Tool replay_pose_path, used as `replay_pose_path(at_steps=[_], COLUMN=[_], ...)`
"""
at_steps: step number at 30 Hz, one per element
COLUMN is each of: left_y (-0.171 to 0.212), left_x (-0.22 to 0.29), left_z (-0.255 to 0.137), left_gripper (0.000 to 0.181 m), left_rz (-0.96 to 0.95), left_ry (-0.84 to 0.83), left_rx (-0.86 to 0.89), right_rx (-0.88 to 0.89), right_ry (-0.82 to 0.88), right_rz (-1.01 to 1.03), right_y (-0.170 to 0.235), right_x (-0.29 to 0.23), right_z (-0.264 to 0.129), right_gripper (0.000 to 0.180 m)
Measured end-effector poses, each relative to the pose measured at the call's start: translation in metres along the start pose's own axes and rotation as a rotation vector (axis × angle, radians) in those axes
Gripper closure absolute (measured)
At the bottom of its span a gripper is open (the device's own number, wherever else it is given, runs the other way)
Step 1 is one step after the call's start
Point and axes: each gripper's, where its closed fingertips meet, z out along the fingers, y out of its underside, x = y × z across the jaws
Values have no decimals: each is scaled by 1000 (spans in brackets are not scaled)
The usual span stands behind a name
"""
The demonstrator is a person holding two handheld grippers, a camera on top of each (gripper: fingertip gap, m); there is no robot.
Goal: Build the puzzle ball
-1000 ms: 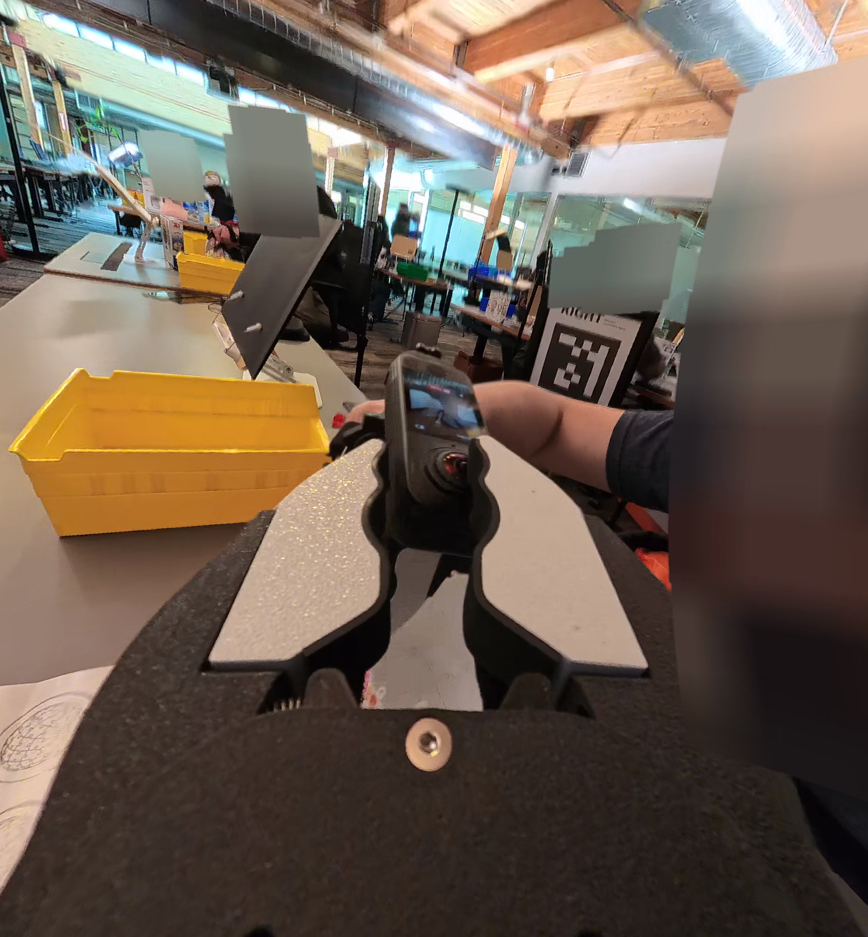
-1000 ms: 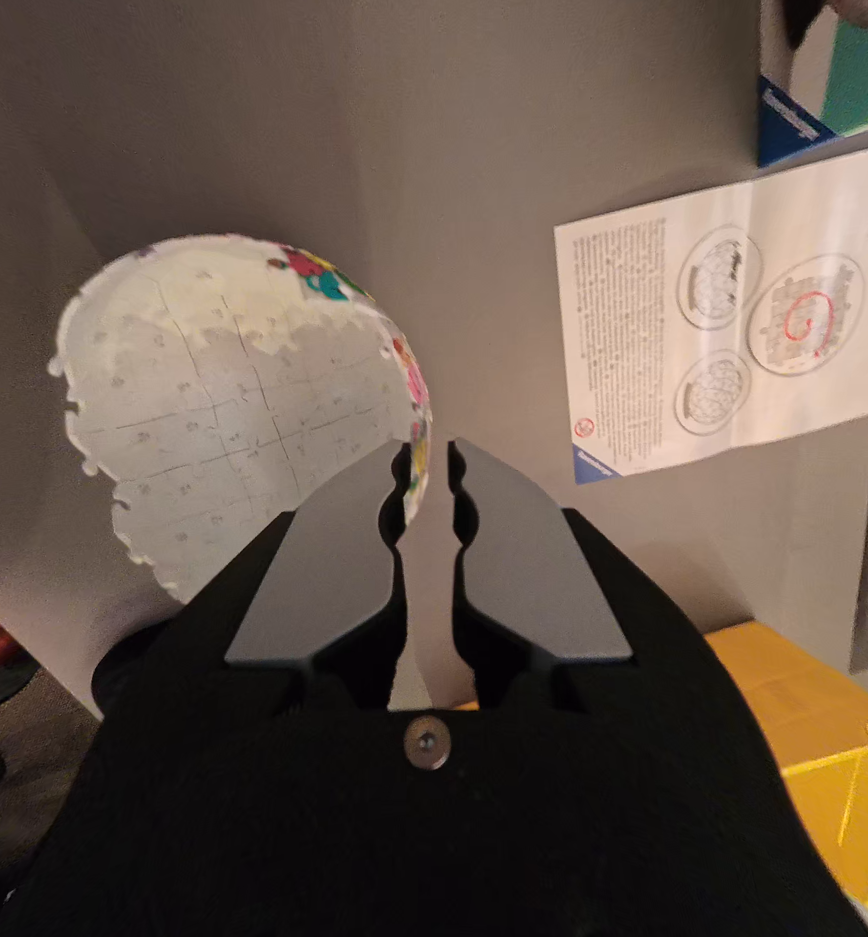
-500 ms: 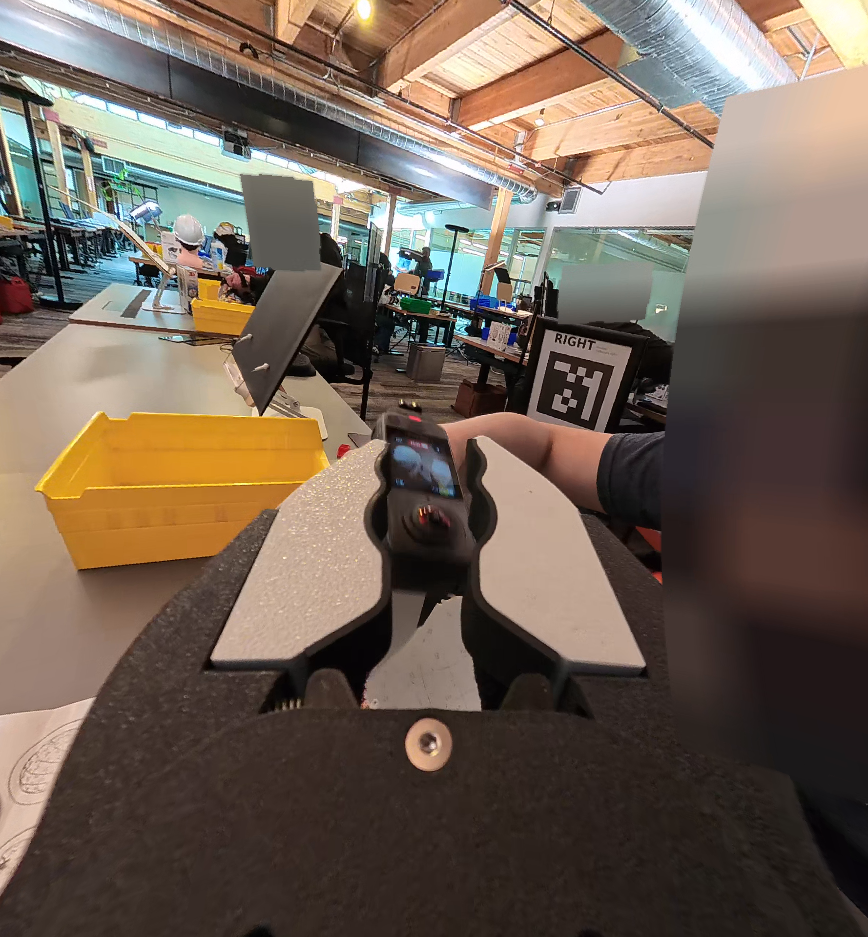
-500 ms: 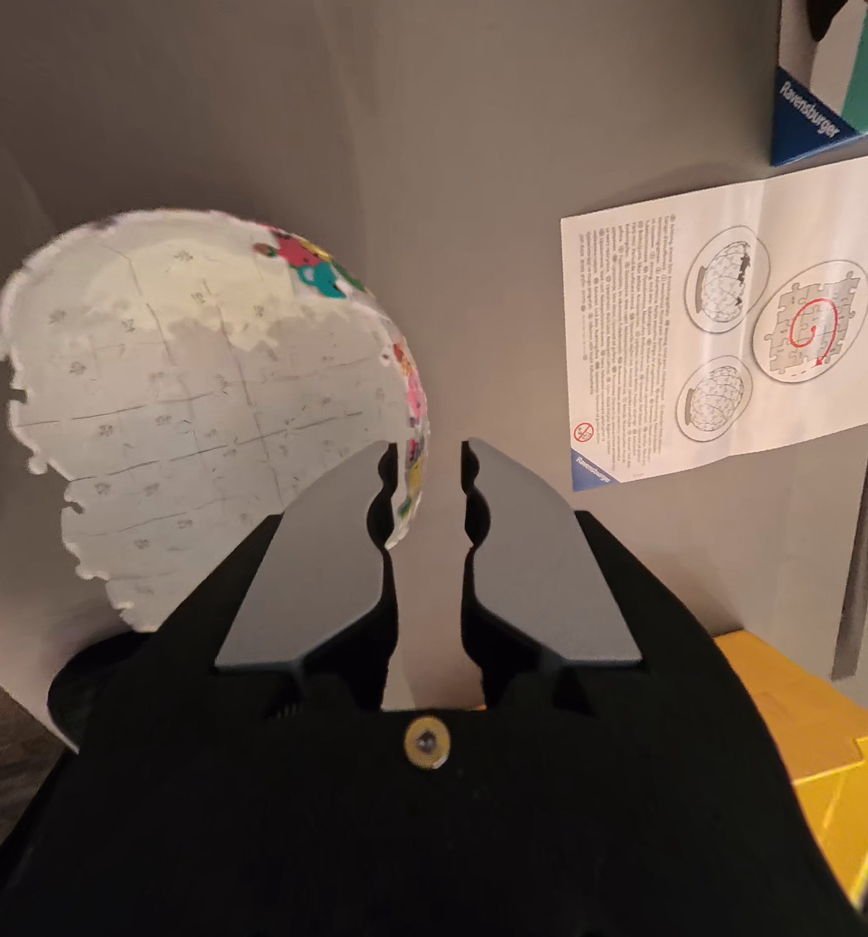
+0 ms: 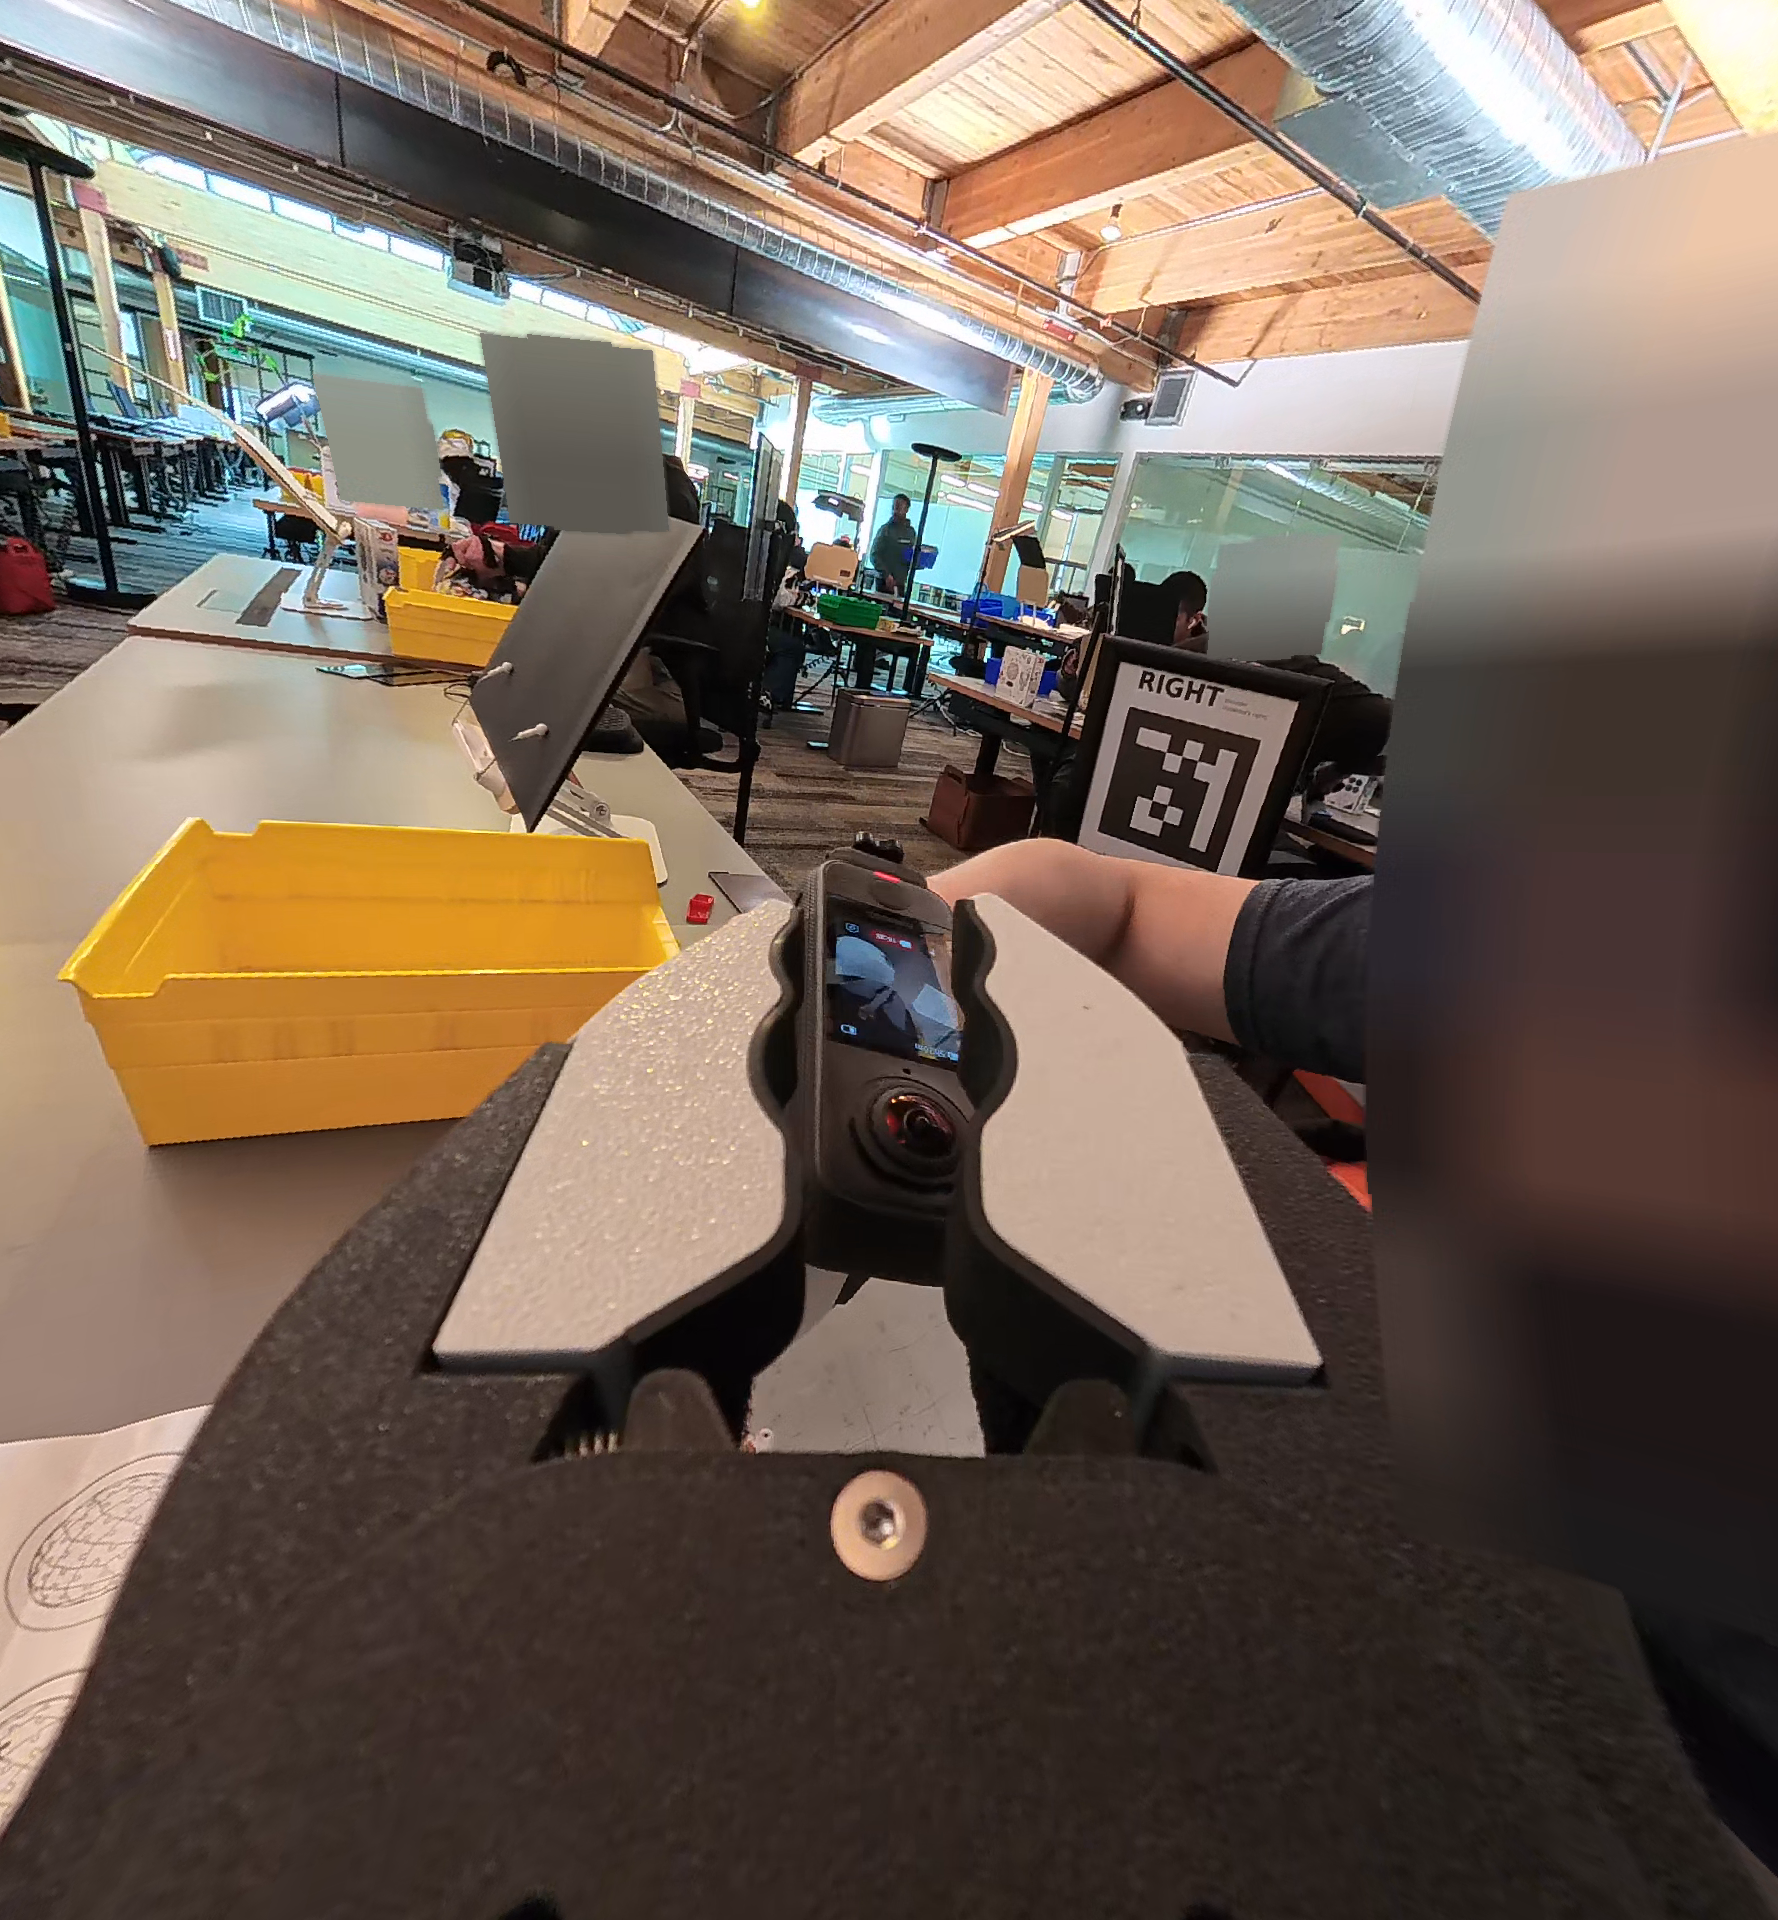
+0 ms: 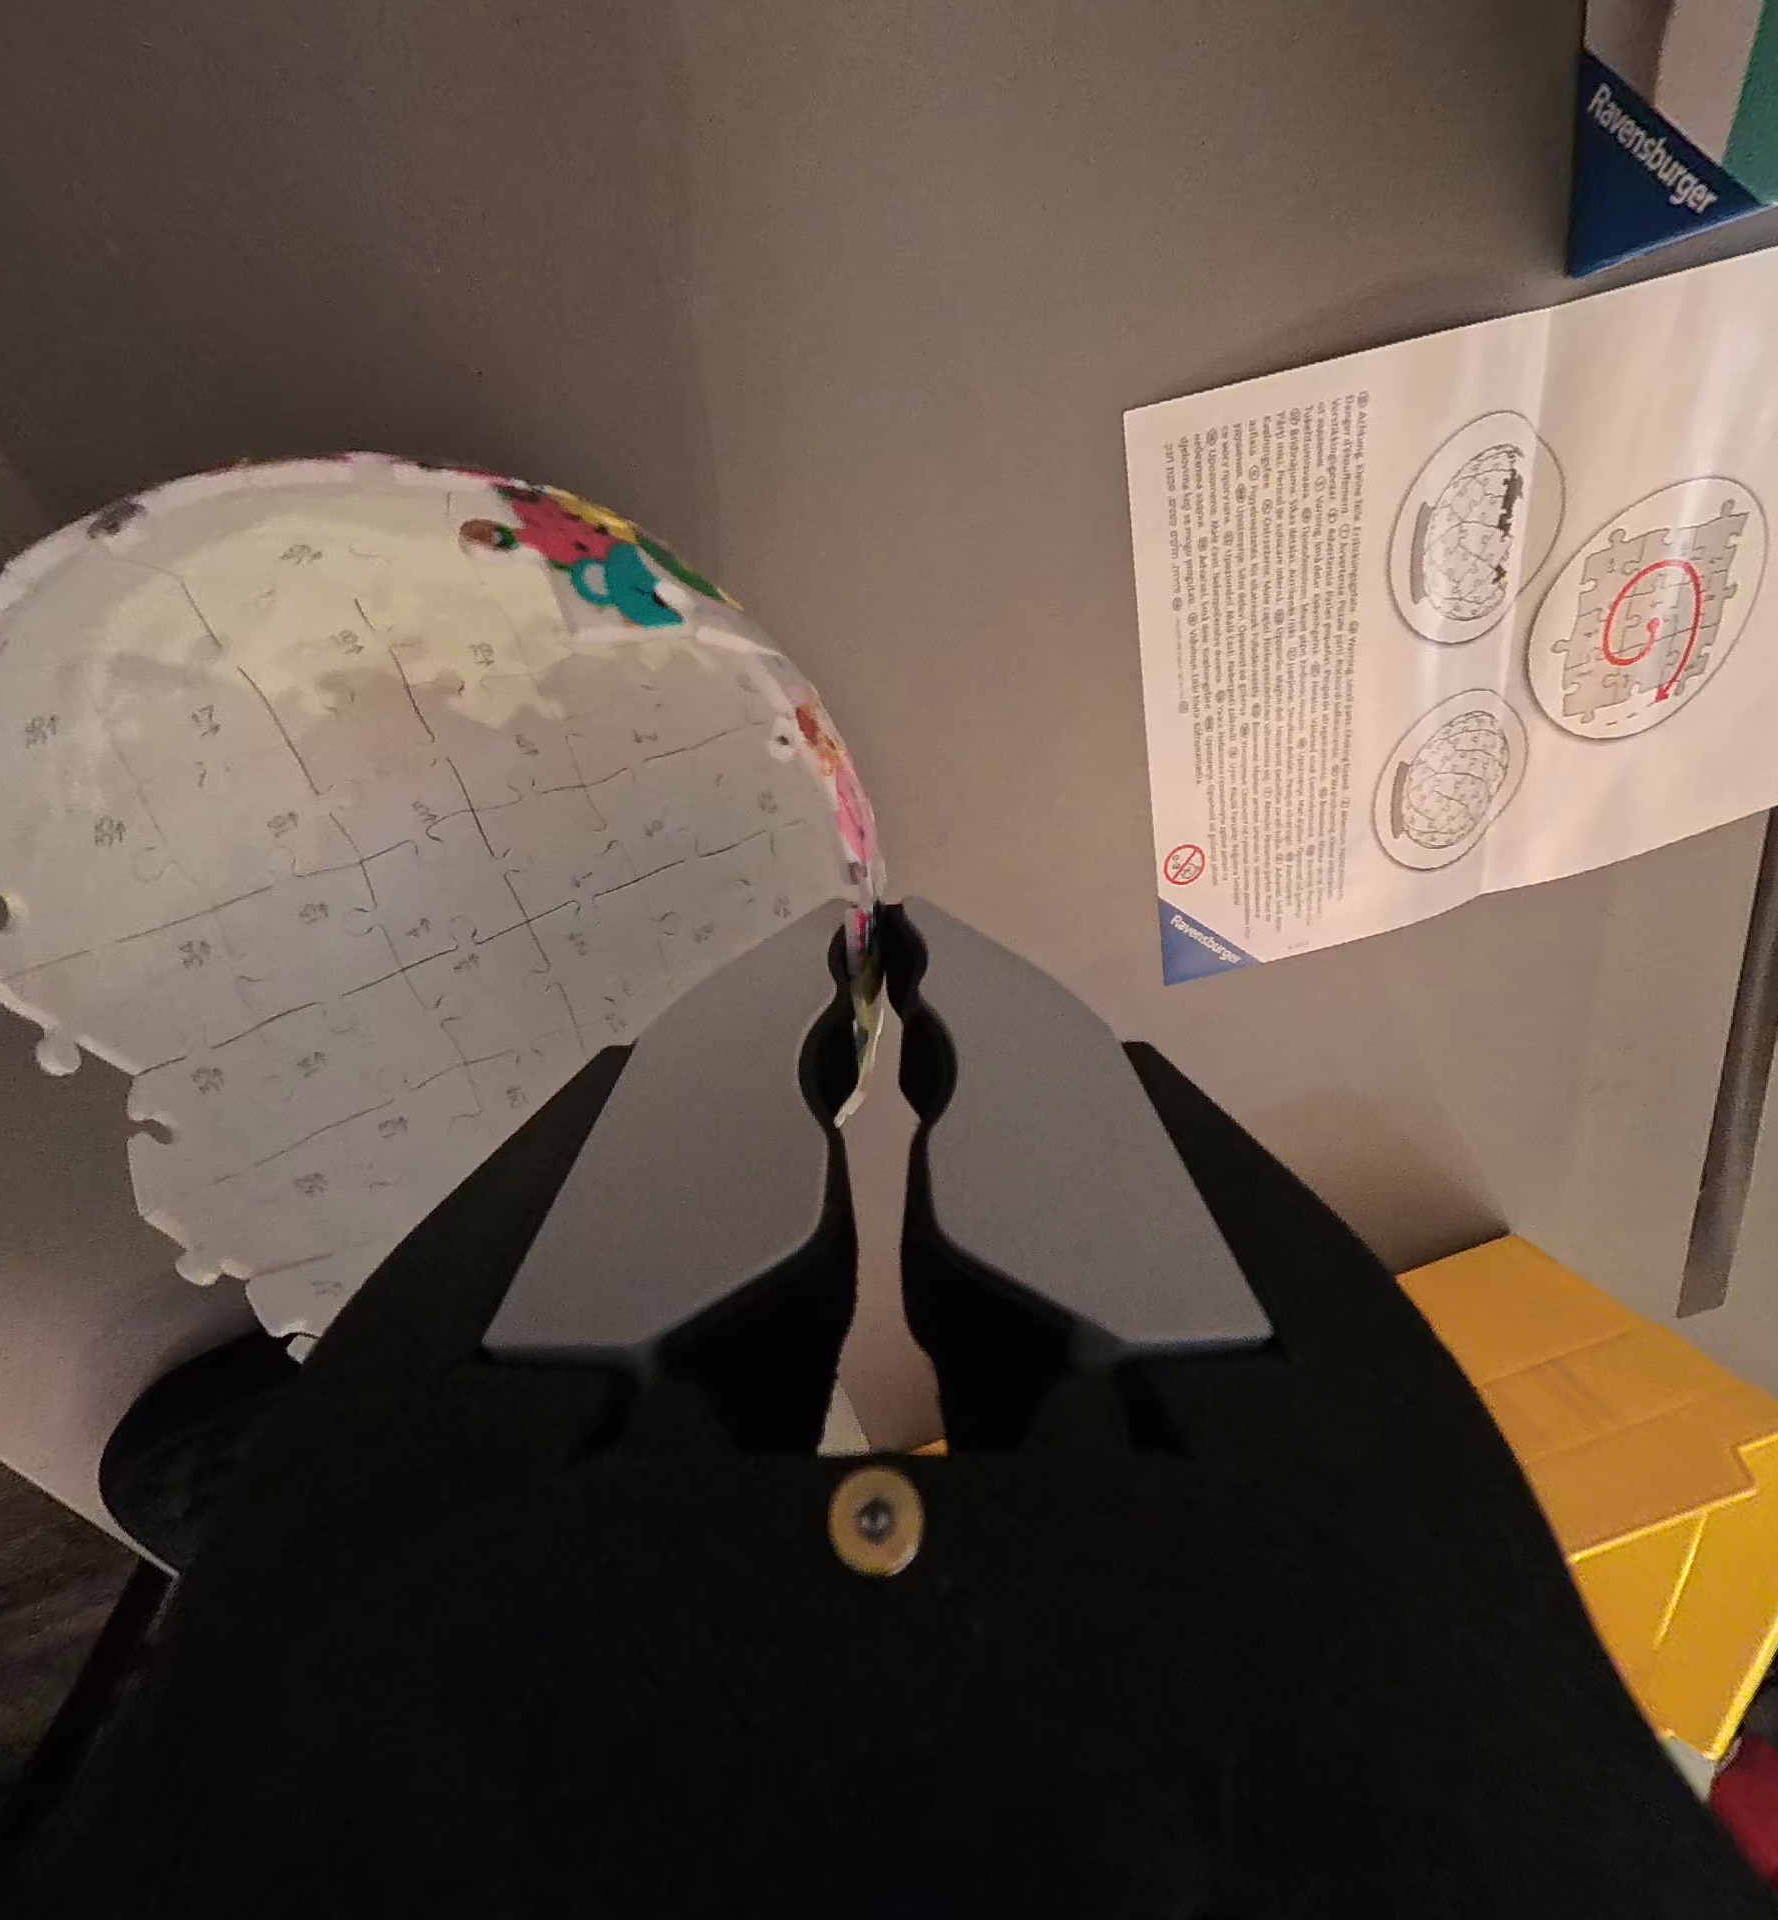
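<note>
While half-built, puzzle ball (image 6: 376, 831) white inside, jagged-edged

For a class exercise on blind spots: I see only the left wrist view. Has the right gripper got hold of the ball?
Observer: Yes. The right gripper is shut on the ball, pinching its rim.
Operator: Is the ball complete?
Observer: No. It is an open shell, and its white, numbered inside faces the right wrist camera.
Operator: Anything else near it?
Observer: A blue box lies past the sheet, at the top right of that view.
</note>
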Motion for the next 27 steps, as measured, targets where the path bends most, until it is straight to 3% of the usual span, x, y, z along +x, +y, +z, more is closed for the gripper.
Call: replay_pose_path(at_steps=[5, 7, 11, 16, 19, 22, 27], left_y=[2, 2, 1, -1, -1, 0, 1], left_x=[0, 0, 1, 2, 2, 2, 0], left_z=[2, 2, 1, 1, 1, 1, 2], left_gripper=[155, 154, 155, 155, 155, 155, 156], left_rz=[-6, -10, -6, 0, 0, -4, 0], left_ry=[3, 6, 8, 10, 9, 8, 4], left_rx=[-3, -3, -1, 5, 4, 2, -1], right_rx=[24, 77, 157, 125, 126, 155, 176], right_ry=[-24, -3, 5, -27, -25, -19, 14], right_rz=[11, 30, 130, 215, 208, 192, 193], right_y=[1, -2, 7, 20, 22, 19, 17], right_x=[-2, 1, 9, 4, -1, -3, -1], right_z=[-3, -12, -38, -23, -11, -7, -5], right_gripper=[174, 148, 145, 144, 150, 172, 176])
